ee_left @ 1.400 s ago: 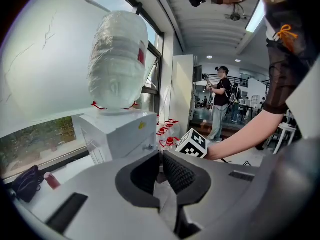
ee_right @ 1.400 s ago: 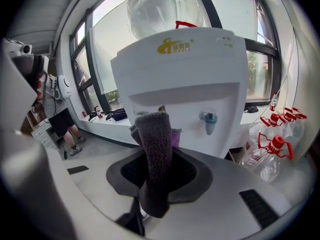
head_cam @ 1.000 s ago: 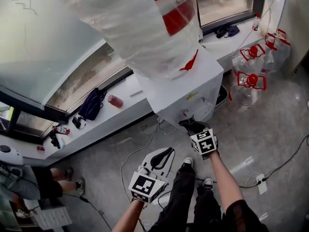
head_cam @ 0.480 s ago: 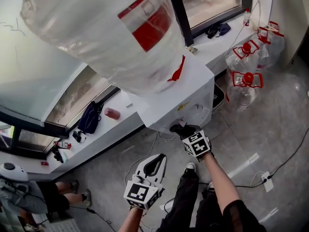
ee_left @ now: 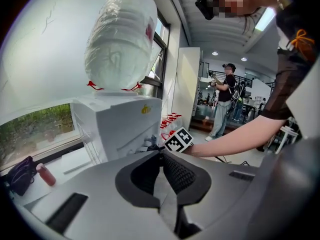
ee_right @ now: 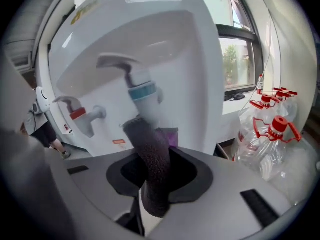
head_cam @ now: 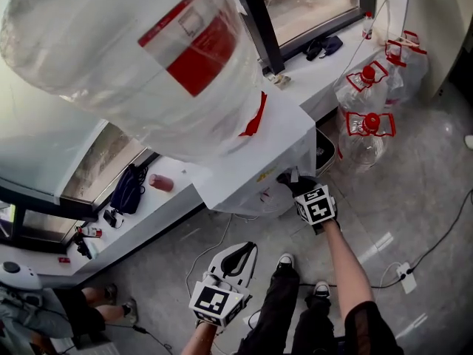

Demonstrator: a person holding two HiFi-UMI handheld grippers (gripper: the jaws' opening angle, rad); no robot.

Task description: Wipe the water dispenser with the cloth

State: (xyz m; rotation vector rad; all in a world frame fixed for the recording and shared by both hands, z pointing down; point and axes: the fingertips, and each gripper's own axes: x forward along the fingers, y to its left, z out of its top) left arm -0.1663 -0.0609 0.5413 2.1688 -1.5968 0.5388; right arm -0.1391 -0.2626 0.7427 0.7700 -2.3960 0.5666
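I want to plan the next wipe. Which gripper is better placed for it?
Right. The right gripper is shut on the cloth, close to the water dispenser by its blue tap. The left gripper is shut on nothing and held farther back.

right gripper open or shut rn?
Shut on the cloth: the right gripper pinches the dark roll between its jaws, near the blue tap.

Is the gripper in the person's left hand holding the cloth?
No, the left gripper has its jaws together on nothing; the dark cloth is clamped in the right gripper.
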